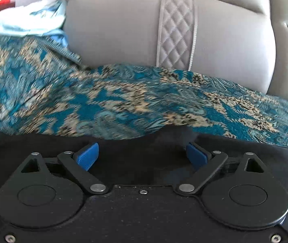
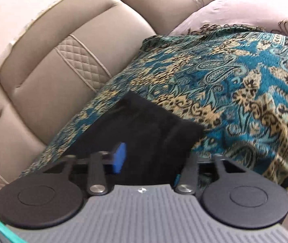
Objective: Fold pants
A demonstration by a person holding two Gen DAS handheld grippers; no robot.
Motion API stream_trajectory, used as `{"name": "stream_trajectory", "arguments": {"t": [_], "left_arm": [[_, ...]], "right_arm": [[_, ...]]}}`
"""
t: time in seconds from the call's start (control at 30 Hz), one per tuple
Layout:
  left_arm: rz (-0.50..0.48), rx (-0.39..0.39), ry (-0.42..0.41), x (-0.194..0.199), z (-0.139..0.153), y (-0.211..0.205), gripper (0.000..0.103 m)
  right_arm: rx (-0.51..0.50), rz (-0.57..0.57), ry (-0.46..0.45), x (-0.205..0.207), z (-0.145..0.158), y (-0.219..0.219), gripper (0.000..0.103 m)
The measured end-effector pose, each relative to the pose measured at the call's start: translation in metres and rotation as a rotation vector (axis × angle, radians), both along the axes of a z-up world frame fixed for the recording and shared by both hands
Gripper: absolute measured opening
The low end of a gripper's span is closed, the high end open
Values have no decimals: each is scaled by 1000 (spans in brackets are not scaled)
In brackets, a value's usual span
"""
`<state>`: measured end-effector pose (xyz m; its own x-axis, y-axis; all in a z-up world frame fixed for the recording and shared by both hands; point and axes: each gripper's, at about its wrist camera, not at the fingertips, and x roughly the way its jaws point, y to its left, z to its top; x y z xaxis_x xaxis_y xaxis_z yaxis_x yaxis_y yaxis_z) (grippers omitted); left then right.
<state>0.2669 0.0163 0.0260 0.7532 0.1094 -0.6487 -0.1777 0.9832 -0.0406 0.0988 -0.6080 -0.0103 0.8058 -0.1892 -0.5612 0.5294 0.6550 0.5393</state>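
Beige quilted sofa (image 2: 48,75), teal paisley throw (image 2: 235,85) draped over its seat, black pants (image 2: 144,129) lying on throw

One black pants (image 2: 144,129); one teal paisley throw (image 2: 235,85); two grippers, left (image 1: 142,156) and right (image 2: 150,162); one sofa (image 2: 52,46); one pale blue cloth (image 1: 28,20); one lilac cushion (image 2: 245,8).

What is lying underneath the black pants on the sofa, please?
The black pants lie on a teal and tan paisley throw that covers the sofa seat; the beige sofa backrest rises behind. The seat cushion under the throw is covered, so it cannot be seen.
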Motion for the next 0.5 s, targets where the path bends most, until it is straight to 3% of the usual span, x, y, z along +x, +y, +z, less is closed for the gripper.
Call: {"name": "stream_trajectory", "arguments": {"t": [0.1,0.27,0.4,0.5], "left_arm": [[-2,-48,-1,-15,2,36,93],[115,87,-27,-31,-11,90,98],[168,-4,-47,-37,-15,128,103],[183,2,-55,-37,-17,132,103]], "right_arm": [[-9,-33,47,6,0,-4,11],[-46,-76,105,16,6,6,8],[-137,-79,159,34,16,32,6],[-291,12,177,56,32,84,6]]}}
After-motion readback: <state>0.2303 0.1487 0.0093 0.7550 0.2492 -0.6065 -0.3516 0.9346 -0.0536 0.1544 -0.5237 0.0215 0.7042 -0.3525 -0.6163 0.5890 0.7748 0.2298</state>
